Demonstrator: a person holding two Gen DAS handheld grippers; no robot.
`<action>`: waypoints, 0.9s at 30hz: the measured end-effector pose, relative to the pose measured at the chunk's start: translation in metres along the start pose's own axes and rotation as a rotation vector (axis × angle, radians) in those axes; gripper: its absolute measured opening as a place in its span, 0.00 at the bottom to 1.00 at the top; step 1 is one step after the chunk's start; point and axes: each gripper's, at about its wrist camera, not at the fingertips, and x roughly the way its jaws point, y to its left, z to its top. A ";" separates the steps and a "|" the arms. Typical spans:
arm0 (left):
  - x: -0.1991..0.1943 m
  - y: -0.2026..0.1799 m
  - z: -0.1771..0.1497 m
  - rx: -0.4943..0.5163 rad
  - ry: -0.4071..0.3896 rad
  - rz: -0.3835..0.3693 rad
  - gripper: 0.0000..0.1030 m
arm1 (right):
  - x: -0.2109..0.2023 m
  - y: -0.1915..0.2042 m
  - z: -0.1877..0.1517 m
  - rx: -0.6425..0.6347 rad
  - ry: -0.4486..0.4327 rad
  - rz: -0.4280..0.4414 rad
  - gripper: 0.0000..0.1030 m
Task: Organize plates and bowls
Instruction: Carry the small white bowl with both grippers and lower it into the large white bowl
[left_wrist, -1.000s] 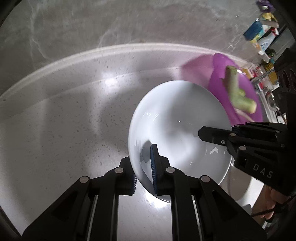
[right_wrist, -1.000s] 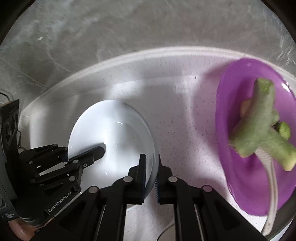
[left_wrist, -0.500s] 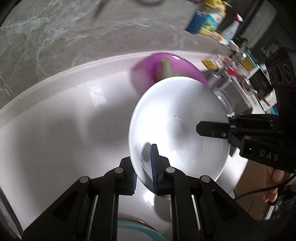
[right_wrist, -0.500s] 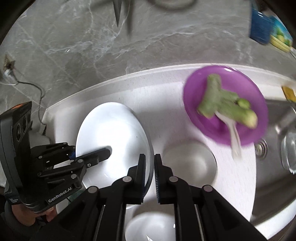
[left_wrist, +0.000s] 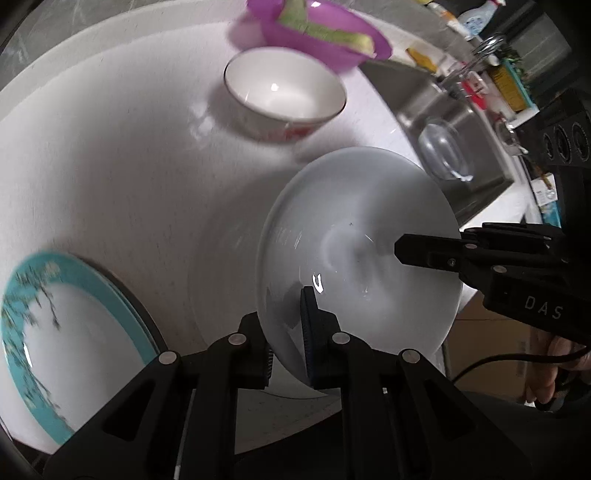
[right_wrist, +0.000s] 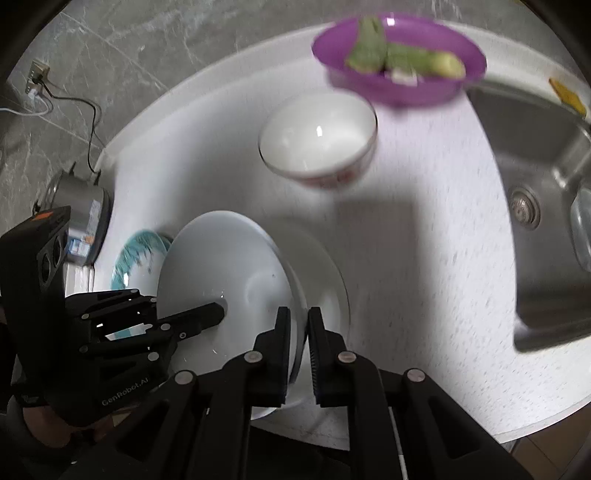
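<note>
Now you are holding the white plate above the counter with both tools: your left gripper is pinching its near rim, and your right gripper is pinching the opposite rim. A white bowl is standing farther back, near the purple plate, and a teal plate is lying at the left.

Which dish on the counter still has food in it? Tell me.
The purple plastic plate at the far edge, holding green vegetable pieces; the other dishes look empty.
</note>
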 end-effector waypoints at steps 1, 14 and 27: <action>0.005 0.000 -0.001 -0.007 0.002 0.007 0.11 | 0.004 -0.001 -0.002 -0.007 0.002 -0.004 0.11; 0.036 0.013 0.002 -0.007 0.015 0.085 0.12 | 0.031 0.005 -0.008 -0.059 0.021 -0.052 0.11; 0.047 0.004 0.017 0.012 -0.004 0.128 0.25 | 0.038 0.011 -0.010 -0.085 0.012 -0.094 0.13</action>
